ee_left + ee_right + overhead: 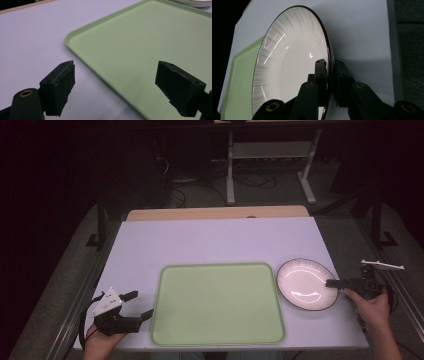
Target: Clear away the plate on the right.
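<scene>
We found the white plate [306,284] resting on the counter [215,240], just beside the right edge of the green tray [218,304], toward the counter's near right corner. Our right hand-held gripper [334,283] came in from the plate's right side and was clamped on its dark-edged rim. In the right gripper view the plate [292,62] sat edge-on between the jaws, with one pad inside the bowl and the other pressed against the outer wall. The right hand-held gripper [329,72] had pinched fully onto that rim.

Our left hand-held gripper [138,305] rested at the near left of the counter, just beside the tray's left edge. In the left gripper view its jaws stood wide apart, holding nothing, with the tray [150,45] ahead of them.
</scene>
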### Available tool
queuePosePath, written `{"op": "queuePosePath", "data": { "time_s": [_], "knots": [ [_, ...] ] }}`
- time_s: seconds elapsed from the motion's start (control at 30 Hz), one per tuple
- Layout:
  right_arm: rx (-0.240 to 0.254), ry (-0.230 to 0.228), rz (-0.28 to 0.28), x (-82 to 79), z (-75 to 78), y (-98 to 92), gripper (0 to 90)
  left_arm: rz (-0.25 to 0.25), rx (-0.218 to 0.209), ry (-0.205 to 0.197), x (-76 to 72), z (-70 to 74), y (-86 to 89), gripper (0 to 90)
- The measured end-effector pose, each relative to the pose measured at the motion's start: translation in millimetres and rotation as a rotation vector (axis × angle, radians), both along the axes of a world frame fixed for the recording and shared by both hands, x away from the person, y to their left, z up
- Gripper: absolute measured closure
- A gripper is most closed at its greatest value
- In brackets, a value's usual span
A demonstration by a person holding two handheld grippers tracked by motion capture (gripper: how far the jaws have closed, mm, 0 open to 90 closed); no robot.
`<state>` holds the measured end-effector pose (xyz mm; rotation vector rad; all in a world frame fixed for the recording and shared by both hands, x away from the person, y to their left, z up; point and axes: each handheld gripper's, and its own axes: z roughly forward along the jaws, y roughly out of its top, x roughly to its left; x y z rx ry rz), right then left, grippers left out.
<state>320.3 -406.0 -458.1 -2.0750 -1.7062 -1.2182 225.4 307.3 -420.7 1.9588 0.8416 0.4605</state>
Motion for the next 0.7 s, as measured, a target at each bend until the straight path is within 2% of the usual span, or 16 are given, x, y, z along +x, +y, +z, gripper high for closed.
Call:
{"op": "queuePosePath", "data": {
  "time_s": [0.23,0.37,0.7],
  "knots": [
    [0.022,-0.004,0.001,-1.2,0.4,-2.0,81.8,0.002,0.001,-0.001,-0.2,0.2,0.4,15.9],
    [0.072,-0.018,-0.017,-3.2,2.1,-5.5,81.4,0.004,-0.004,-0.003,-0.4,0.4,0.6,15.9],
    [0.099,-0.023,-0.019,-10.0,7.3,-10.4,80.0,0.005,0.000,-0.001,-0.1,0.2,0.4,15.9]
  ]
}}
